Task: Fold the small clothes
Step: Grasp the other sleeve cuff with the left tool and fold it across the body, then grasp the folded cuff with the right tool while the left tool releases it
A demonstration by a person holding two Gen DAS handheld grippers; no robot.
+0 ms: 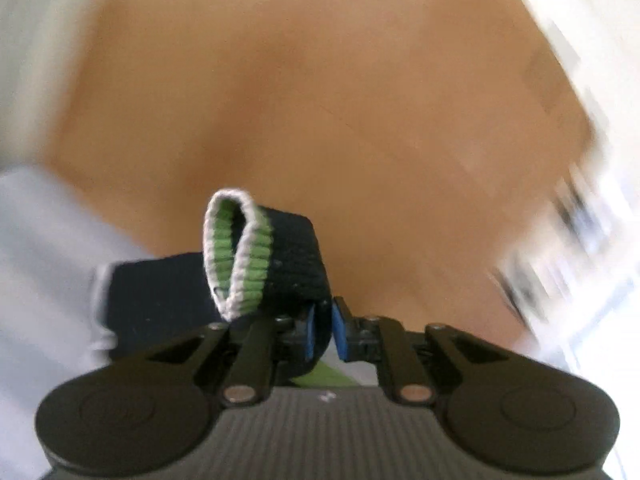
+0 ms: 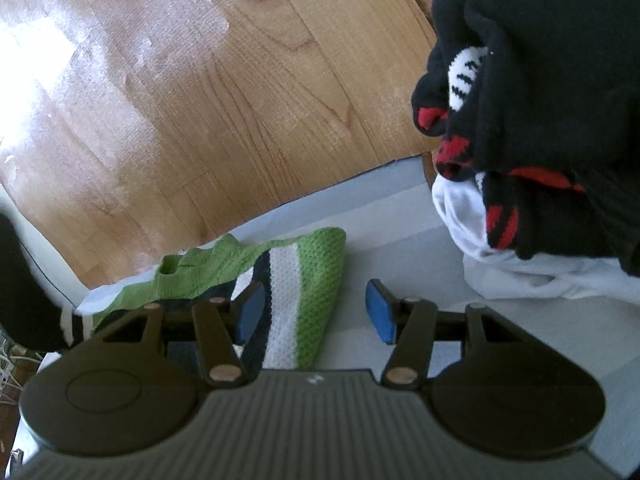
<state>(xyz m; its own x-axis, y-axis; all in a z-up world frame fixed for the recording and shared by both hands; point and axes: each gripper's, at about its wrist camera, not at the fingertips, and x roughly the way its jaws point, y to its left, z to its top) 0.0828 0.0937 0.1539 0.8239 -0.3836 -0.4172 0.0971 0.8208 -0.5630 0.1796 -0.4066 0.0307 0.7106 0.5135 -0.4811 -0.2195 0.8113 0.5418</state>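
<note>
While the left hand-held gripper [image 1: 323,330] pinches a dark sock [image 1: 288,256] with a white-and-green cuff between its blue pads, lifted above the blurred wooden floor [image 1: 320,100], the right hand-held gripper [image 2: 314,314] stands open over a green-striped sock [image 2: 296,280] lying on the pale table [image 2: 400,216], gripping nothing.

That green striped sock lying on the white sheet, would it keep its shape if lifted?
Probably not: the green striped sock lies crumpled and flat, so it likely droops. Its knit looks thin, likely light. The textured weave probably grips rather than slips.
</note>
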